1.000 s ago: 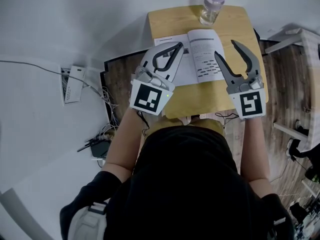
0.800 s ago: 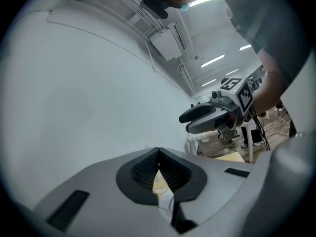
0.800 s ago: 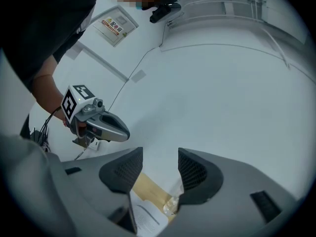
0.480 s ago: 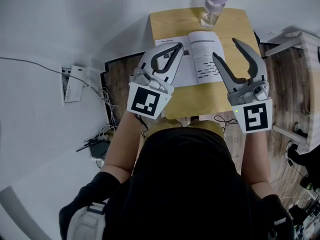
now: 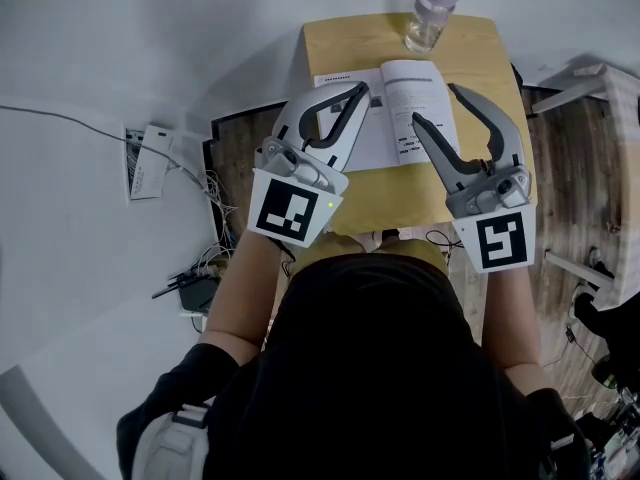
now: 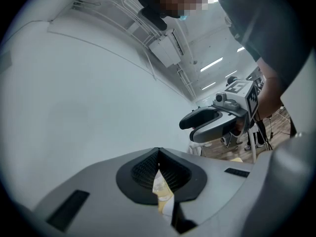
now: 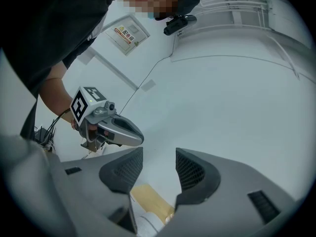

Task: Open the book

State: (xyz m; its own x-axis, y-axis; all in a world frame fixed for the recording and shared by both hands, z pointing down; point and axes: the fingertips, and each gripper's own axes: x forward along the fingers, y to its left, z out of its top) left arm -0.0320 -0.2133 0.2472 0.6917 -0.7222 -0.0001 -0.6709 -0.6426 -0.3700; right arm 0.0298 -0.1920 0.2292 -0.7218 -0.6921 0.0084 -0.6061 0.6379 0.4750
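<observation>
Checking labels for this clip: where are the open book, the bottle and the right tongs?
open book (image 5: 410,88): head view, on its right-hand printed page.
bottle (image 5: 427,13): head view, on its body below the cap.
right tongs (image 5: 434,105): head view, midway between the open tips.

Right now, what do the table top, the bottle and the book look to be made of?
Table top: wood or wood-look laminate, judging by its matte, even light tan surface.
Bottle: probably clear plastic, though it could be glass. The body is see-through and the cap is pale lilac.
Book: paper, with matte white pages carrying black print, lying open.
</observation>
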